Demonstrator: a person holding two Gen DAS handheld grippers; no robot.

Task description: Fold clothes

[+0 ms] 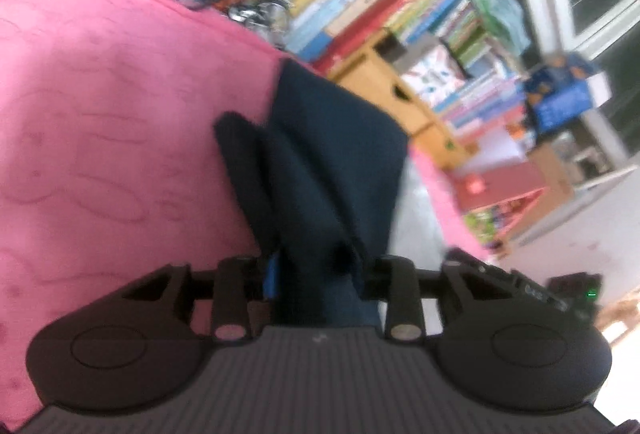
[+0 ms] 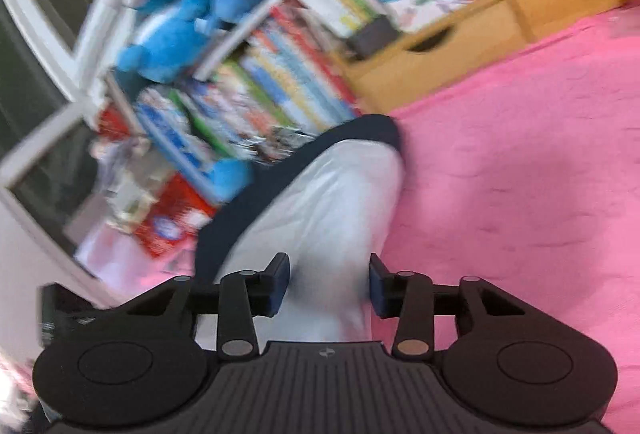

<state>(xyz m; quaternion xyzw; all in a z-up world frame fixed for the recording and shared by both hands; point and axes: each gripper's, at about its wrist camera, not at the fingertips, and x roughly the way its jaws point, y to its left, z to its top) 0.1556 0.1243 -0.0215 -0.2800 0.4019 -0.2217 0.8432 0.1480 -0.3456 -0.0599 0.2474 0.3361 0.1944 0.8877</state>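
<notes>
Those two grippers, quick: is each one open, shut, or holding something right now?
Left gripper: shut on the dark navy garment.
Right gripper: white and navy cloth lies between the fingers, but whether they clamp it cannot be told.

Dark navy garment [image 1: 320,162] bunched in vertical folds, raised above the pink bed cover, pinched between the left gripper [image 1: 316,270] fingers, pale grey-white panel with navy edging [image 2: 332,210] running between the right gripper [image 2: 328,284] fingers

Matt navy cloth garment [image 1: 336,154], embossed pink blanket [image 1: 100,114]
</notes>
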